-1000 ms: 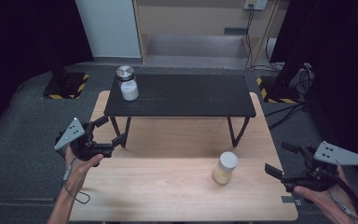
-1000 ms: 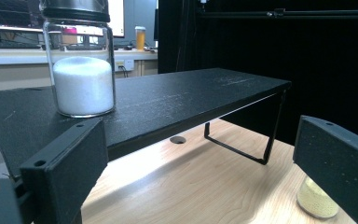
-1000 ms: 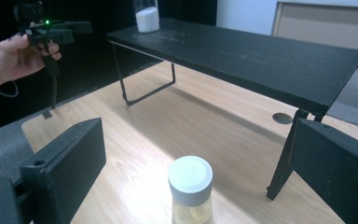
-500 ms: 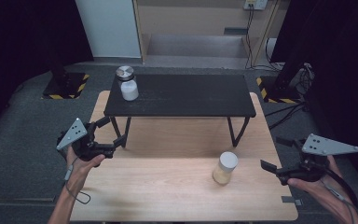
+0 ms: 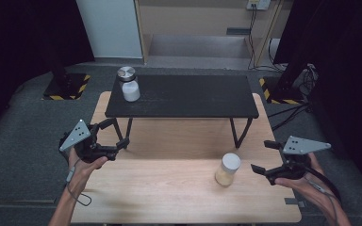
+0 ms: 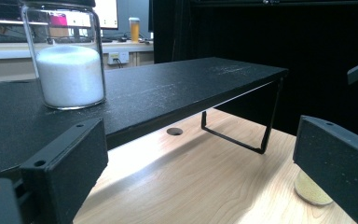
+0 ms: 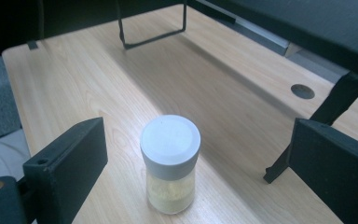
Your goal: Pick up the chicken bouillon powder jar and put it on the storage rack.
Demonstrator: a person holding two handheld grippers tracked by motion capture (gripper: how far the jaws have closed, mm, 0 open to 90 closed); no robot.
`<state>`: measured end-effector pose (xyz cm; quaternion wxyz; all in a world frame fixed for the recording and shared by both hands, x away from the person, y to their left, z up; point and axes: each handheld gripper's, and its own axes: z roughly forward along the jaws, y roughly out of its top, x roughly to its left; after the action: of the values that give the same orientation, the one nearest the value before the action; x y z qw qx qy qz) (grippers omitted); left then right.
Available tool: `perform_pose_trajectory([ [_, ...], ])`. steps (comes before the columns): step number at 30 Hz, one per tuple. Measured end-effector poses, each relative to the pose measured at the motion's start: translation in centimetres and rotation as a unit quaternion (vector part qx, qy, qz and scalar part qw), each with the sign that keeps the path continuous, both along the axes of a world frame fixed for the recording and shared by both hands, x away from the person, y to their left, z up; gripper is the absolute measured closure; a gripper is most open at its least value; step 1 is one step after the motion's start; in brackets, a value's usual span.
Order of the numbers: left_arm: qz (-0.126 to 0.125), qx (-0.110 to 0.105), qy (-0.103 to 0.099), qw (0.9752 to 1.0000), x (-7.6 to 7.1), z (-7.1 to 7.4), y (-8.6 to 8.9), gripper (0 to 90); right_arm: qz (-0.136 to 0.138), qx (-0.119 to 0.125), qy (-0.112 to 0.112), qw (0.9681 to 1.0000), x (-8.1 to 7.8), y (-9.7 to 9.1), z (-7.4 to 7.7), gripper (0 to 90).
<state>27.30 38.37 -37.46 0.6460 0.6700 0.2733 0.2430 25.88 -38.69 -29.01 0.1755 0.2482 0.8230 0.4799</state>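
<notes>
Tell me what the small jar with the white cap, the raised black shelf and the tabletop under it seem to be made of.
Small jar: clear glass or plastic, pale yellowish powder showing through; its cap looks like matte plastic. Black shelf: dull, finely textured board on thin, likely metal legs. Tabletop: light wood or wood-look laminate, grain lines visible.

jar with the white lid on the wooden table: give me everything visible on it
The jar is a small clear cylinder, glass or plastic by its look, capped with a flat, round white lid. A pale yellowish powder or grain fills it. It stands upright on the light wooden table, near its right end, in front of the black shelf. Nothing touches it except the table. The right gripper is open, apart from it and aimed at it.
</notes>
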Motion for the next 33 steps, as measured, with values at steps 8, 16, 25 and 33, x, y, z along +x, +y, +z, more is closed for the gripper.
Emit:
perform_pose_trajectory([
  [8, 0.001, 0.006, 0.0, 1.0, 0.0, 0.1, 0.0, 2.1, 0.018, -0.012, 0.013, 0.9997, 1.7, 1.2, -2.0, 5.5],
  [16, -0.001, 0.009, 0.001, 1.0, 0.0, 0.1, -0.1, 2.1, 0.032, -0.012, 0.031, 0.9989, 3.0, 2.0, -3.5, 6.1],
  [25, -0.003, 0.011, 0.002, 0.9999, 0.1, 0.1, -0.1, 2.1, 0.05, -0.009, 0.046, 0.9977, 4.5, 3.0, -5.2, 6.9],
  [33, -0.002, 0.012, 0.001, 0.9999, 0.0, 0.1, -0.2, 2.1, 0.062, -0.008, 0.053, 0.9967, 5.6, 3.7, -6.5, 10.7],
])
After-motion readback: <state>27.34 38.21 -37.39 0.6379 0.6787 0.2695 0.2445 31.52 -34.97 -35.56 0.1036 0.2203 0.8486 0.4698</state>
